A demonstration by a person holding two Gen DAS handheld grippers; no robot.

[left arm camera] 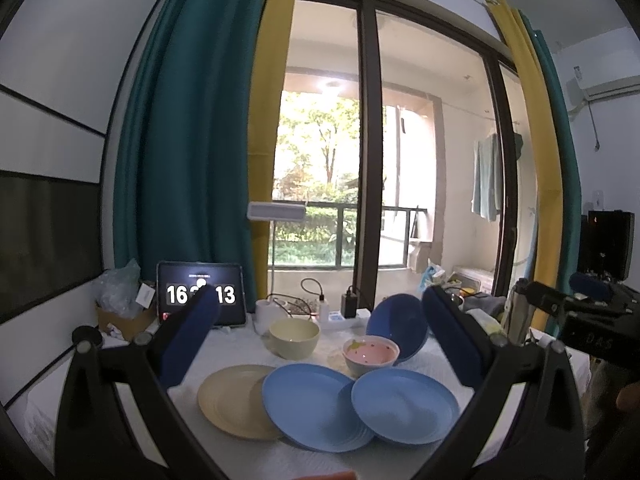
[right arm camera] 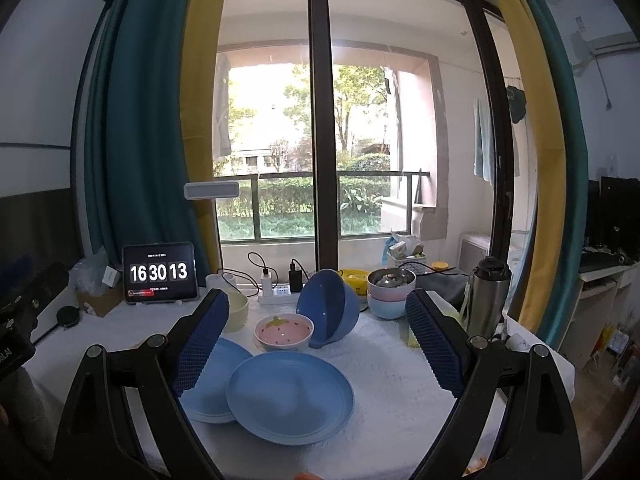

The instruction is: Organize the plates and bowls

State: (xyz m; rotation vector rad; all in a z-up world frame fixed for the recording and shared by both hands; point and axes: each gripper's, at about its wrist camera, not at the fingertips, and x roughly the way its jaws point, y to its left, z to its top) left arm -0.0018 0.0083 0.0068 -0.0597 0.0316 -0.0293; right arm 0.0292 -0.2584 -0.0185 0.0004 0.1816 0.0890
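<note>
On the white-clothed table (left arm camera: 248, 456) lie a beige plate (left arm camera: 228, 400) at left and two light blue plates (left arm camera: 312, 404) (left arm camera: 404, 404), overlapping. Behind them stand a cream bowl (left arm camera: 294, 338), a pink strawberry bowl (left arm camera: 371, 354) and a dark blue bowl (left arm camera: 396, 326) tipped on its side. My left gripper (left arm camera: 320, 332) is open and empty above the plates. In the right wrist view the nearer blue plate (right arm camera: 290, 398) overlaps the other blue plate (right arm camera: 218, 384); the pink bowl (right arm camera: 285, 332), the tipped blue bowl (right arm camera: 328, 306) and the cream bowl (right arm camera: 237, 312) stand behind. My right gripper (right arm camera: 316, 344) is open and empty.
A tablet clock (right arm camera: 159, 272), a power strip with chargers (right arm camera: 276, 290), stacked pastel bowls with a steel bowl (right arm camera: 390, 292) and a steel thermos (right arm camera: 488, 296) stand at the table's back and right. A desk lamp (left arm camera: 276, 213) rises behind. Curtains and a window lie beyond.
</note>
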